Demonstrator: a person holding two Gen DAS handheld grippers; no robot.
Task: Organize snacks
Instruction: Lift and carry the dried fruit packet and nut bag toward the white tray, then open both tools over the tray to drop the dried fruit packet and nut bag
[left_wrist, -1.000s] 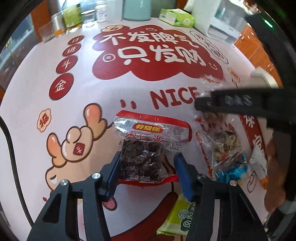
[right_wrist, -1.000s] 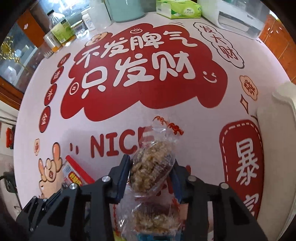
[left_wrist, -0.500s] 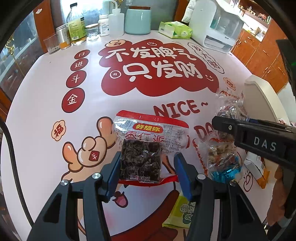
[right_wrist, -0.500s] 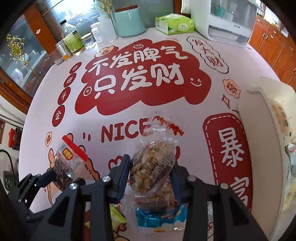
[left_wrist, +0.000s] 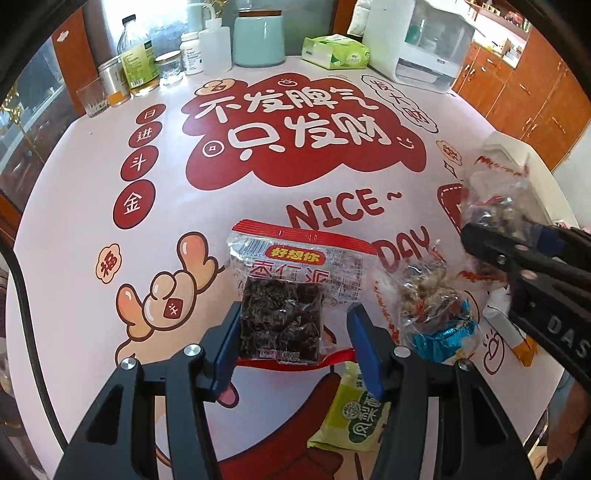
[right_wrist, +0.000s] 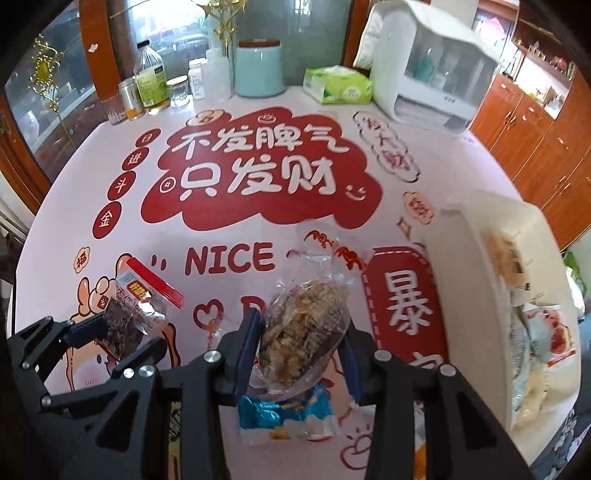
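Now both tongs carry a snack clear of the desk (left_wrist: 92, 229), and the change is mostly on the right: the right tongs (right_wrist: 299, 354), closed on a clear bag of pale crunchy snack (right_wrist: 299, 325), have risen and swung toward the white bin (right_wrist: 476, 280) at the desk's right edge, which shows far more fully in the right wrist view than a second ago. Packets already lie inside that bin. The left tongs (left_wrist: 291, 332) have hardly moved; they stay clamped on a red-edged packet of dark dried fruit (left_wrist: 284, 295), held up over the cartoon print. Left behind on the desk are another clear bag (left_wrist: 428, 291), a blue packet (left_wrist: 443, 336) and a green packet (left_wrist: 358, 410), bunched near the front edge. So the carry looks well begun: the right bag seems bound for the bin next, and the left packet likely waits its turn, with several snacks yet to collect.
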